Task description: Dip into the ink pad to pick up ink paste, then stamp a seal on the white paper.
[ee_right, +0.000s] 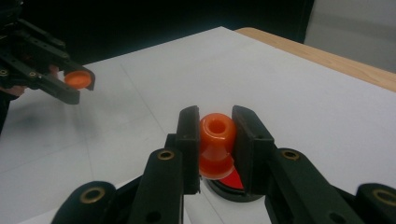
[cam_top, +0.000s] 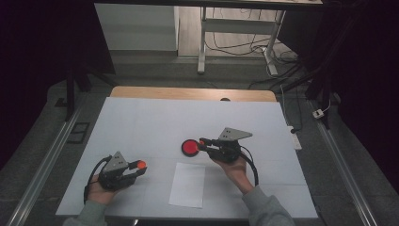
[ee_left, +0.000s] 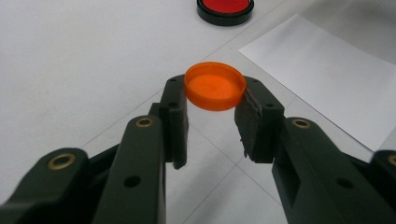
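The left gripper (ee_left: 212, 121) pinches an orange cap (ee_left: 215, 86) above the table. The right gripper (ee_right: 215, 140) clamps the orange stamp (ee_right: 216, 142) over the red ink pad (cam_top: 190, 148). Inking seems in hand; next, carry the stamp to the white paper (cam_top: 187, 184).

The bench (cam_top: 141, 122) was white on top, its wooden far edge bare — on it lay a sheet of paper (cam_top: 187, 184) and, just beyond, a red ink pad (cam_top: 189, 148).

Both forearms come in from below. The left gripper (cam_top: 139, 165) sits low at the left, jaws clamped on a grip; the right gripper (cam_top: 203, 142) is angled leftward, jaws likewise clamped.
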Tool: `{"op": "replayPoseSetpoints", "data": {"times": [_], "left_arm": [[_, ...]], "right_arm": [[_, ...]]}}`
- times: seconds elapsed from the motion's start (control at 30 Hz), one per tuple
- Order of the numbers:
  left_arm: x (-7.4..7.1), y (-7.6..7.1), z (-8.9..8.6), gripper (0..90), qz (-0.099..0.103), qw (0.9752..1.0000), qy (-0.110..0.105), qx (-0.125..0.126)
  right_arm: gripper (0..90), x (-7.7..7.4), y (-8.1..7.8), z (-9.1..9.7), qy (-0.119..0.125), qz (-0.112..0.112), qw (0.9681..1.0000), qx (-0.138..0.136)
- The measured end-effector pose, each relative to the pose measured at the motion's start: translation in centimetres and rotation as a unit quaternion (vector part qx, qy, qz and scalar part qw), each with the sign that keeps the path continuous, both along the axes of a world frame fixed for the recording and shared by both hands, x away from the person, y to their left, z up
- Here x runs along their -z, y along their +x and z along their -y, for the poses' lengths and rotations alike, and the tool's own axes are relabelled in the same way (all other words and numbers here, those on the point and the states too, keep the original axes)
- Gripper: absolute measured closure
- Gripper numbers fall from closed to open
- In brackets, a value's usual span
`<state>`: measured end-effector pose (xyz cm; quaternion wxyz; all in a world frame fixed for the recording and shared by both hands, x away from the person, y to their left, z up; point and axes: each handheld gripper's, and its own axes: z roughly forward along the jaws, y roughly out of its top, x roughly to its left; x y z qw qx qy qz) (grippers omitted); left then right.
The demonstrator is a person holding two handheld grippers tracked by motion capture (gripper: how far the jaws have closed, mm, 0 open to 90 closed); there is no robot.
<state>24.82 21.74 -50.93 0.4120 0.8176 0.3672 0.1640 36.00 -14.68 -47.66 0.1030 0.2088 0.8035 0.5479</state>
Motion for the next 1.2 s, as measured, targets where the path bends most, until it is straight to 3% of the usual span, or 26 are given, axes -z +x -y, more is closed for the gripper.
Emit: {"op": "replayPoseSetpoints", "data": {"times": [0.23,0.5,1.2], "left_arm": [[-0.1,-0.1,0.1,64.8,0.001,1.0000,0.000,0.001],[0.0,0.0,0.1,64.8,0.001,1.0000,0.002,0.001],[0.0,0.0,0.1,64.8,0.000,1.0000,0.001,0.005]], "right_arm": [[72.1,-0.4,-1.2,-0.1,0.004,0.003,0.9999,-0.012],[72.1,-0.1,-2.9,-0.2,-0.011,0.006,0.9993,-0.035],[72.0,1.1,-4.2,-1.5,-0.031,-0.008,0.9971,-0.069]]}}
